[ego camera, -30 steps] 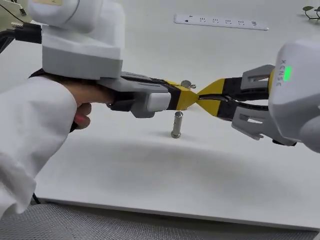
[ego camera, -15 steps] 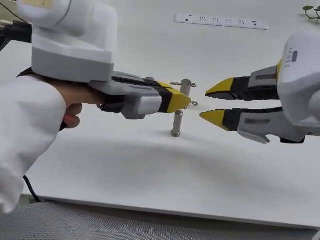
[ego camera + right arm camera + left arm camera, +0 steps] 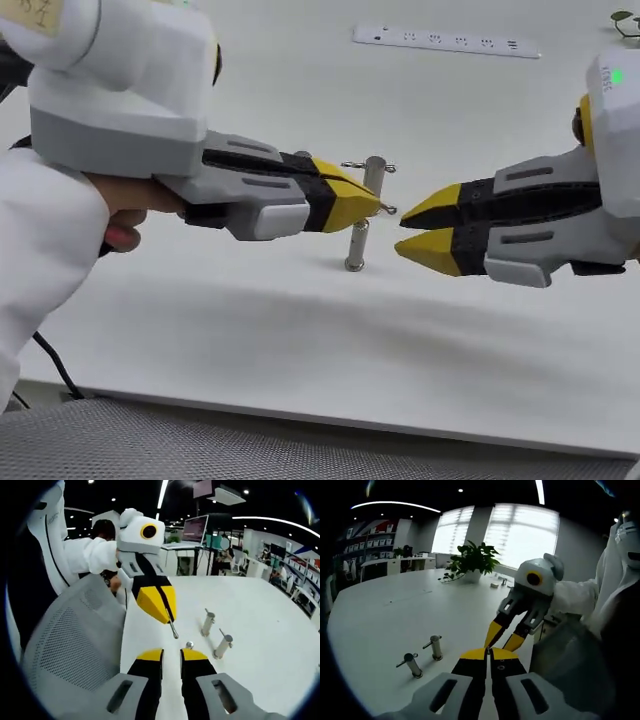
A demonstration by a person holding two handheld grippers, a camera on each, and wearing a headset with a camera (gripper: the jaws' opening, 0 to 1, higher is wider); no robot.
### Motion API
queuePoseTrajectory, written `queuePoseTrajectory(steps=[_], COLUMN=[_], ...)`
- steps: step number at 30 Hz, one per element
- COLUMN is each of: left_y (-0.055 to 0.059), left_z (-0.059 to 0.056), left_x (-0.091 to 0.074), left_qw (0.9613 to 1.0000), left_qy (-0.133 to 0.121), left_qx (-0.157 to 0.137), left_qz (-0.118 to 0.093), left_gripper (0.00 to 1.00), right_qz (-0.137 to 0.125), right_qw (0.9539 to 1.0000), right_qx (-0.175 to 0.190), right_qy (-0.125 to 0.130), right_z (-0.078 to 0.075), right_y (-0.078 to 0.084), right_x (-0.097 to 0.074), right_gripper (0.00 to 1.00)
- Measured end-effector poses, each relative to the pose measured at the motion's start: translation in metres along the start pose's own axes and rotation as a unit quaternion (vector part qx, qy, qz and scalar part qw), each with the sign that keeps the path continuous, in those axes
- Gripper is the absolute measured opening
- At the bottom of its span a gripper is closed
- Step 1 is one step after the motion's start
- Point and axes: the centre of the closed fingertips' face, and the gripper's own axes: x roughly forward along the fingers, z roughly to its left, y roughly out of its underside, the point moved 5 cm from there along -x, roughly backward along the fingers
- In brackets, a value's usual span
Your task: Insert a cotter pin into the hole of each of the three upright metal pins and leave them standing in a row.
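My left gripper (image 3: pixel 375 205) comes in from the left, shut on a thin cotter pin (image 3: pixel 387 209) whose end pokes out past its yellow tips. My right gripper (image 3: pixel 400 236) faces it from the right, open by a narrow gap and holding nothing. Below the two tips a bare metal pin (image 3: pixel 355 246) stands upright. Behind it stands a metal pin with a cotter pin through it (image 3: pixel 374 173). The left gripper view shows two pinned metal pins (image 3: pixel 436 647) (image 3: pixel 412 664) standing side by side. In the right gripper view the held cotter pin (image 3: pixel 172 627) hangs just above the bare pin's top (image 3: pixel 189 644).
A white power strip (image 3: pixel 445 42) lies at the back of the white table (image 3: pixel 300 340). The table's near edge runs along the bottom, with a grey mesh chair (image 3: pixel 150 445) below it. A potted plant (image 3: pixel 472 560) stands far off on the table.
One second ago the two grippers' tips met at the cotter pin. The right gripper has since opened and drawn back right, its jaws now closer together. The left still holds the cotter pin.
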Motion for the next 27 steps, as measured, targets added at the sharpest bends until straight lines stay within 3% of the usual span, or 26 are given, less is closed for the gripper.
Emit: queuePoseTrajectory(steps=[16,27], left_y=[0.002,0.01], left_z=[-0.01,-0.008], left_x=[0.004,0.003], left_qw=[0.9971,0.9914], left_qy=[0.043,0.055], left_qx=[0.062,0.109], left_qz=[0.01,0.048], left_gripper=[0.0,0.0], right_qz=[-0.011,0.002], right_qw=[0.9998,0.9989], right_qx=[-0.004,-0.021], right_qy=[-0.018,-0.041], right_z=[0.012,0.017], right_y=[-0.006,-0.004], right_x=[0.003,0.003], right_gripper=[0.0,0.0])
